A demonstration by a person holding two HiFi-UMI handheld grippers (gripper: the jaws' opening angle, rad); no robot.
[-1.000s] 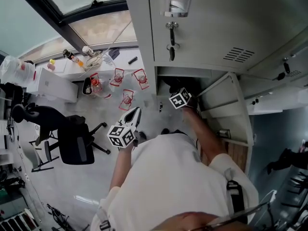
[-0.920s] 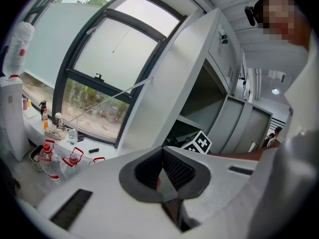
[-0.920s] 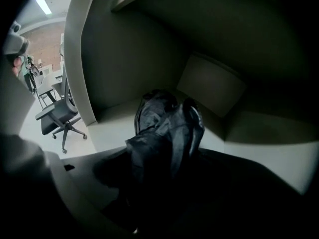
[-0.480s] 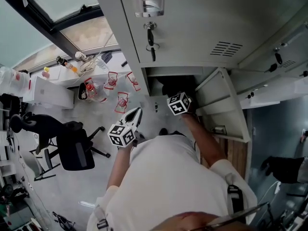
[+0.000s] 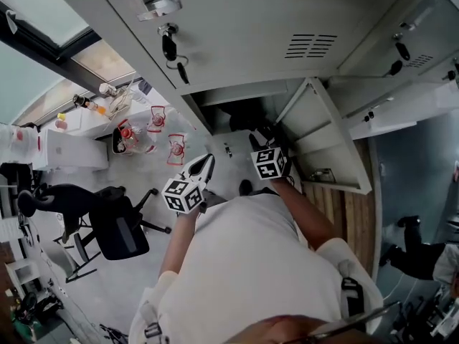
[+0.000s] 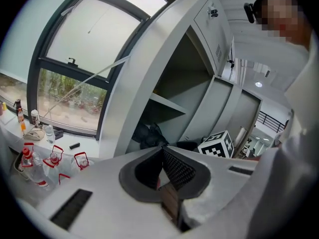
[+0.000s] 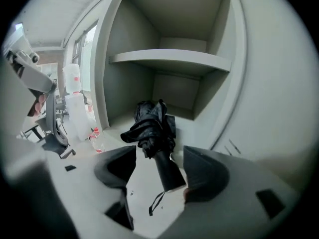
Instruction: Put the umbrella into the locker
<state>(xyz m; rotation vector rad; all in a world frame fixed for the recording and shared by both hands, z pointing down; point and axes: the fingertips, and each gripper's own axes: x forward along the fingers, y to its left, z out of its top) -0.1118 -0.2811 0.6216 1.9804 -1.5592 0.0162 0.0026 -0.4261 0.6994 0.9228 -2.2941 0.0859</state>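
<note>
A folded black umbrella (image 7: pixel 152 126) lies on the floor of the locker's (image 7: pixel 169 59) lower compartment, handle (image 7: pixel 168 172) pointing out at me. My right gripper (image 7: pixel 158 152) hovers just outside the opening. Its jaws are closing, and the handle end lies between them, near the right finger, with neither pad pressing it. The head view shows the same umbrella (image 5: pixel 244 120) as a dark shape beyond the right gripper (image 5: pixel 262 140). My left gripper (image 5: pixel 207 162) is shut with nothing in it, left of the opening. From the left gripper (image 6: pixel 162 148) view the umbrella (image 6: pixel 147 134) is in the compartment.
The locker door (image 5: pixel 323 142) stands swung open to the right of the compartment. A closed locker door above has a key (image 5: pixel 172 49) hanging in it. Several red-labelled bottles (image 5: pixel 154 120) stand by the window at left. A black office chair (image 5: pixel 118 228) is behind my left arm.
My right gripper has pulled back a little from the compartment, with the umbrella left lying inside. The left gripper has edged toward the locker. The head view has swung.
</note>
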